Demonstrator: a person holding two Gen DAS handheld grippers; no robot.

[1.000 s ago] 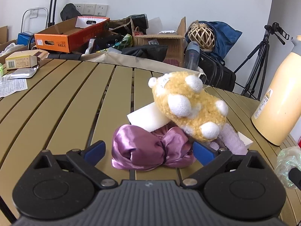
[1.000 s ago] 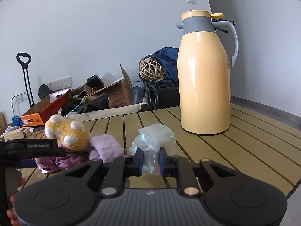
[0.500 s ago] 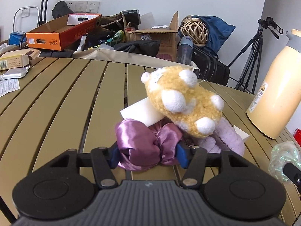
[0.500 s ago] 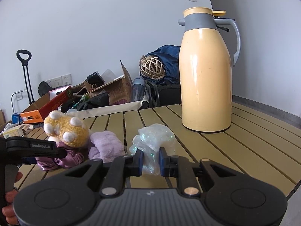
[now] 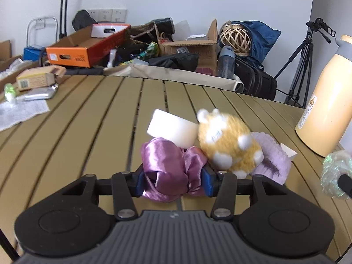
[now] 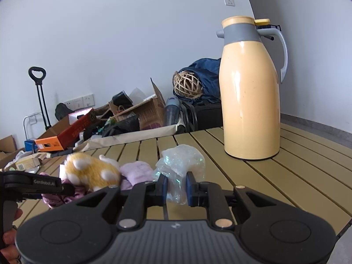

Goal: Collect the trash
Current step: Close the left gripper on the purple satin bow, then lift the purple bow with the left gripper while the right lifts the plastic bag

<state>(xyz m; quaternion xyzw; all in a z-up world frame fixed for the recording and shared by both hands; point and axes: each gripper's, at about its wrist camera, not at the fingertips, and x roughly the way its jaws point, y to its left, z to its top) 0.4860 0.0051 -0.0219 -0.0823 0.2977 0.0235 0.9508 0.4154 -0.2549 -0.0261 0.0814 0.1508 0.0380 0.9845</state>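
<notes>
Left wrist view, lower centre: the left hand-held gripper [image 5: 173, 181] has just been closing, and its blue pads now press on both sides of the purple satin bow [image 5: 171, 167], which bulges between them. Directly behind the bow, at frame centre, a white foam block [image 5: 171, 129] leans against a yellow plush toy [image 5: 228, 145], blurred in this view; a lilac fuzzy cloth [image 5: 272, 160] lies just right of the toy. All rest on the slatted tabletop [image 5: 88, 121]. A cream thermos jug [image 5: 325, 101] stands at the right edge.

Right wrist view, lower centre: the right hand-held gripper [image 6: 177, 189] is clamped on a crumpled clear plastic wrapper [image 6: 182, 162], its pads nearly together with the film pinched between them. The jug [image 6: 250, 88] stands upright at right of centre, well apart from the wrapper. At lower left, the left hand-held gripper's body and a person's fingers [image 6: 8, 237] are partly visible.
</notes>
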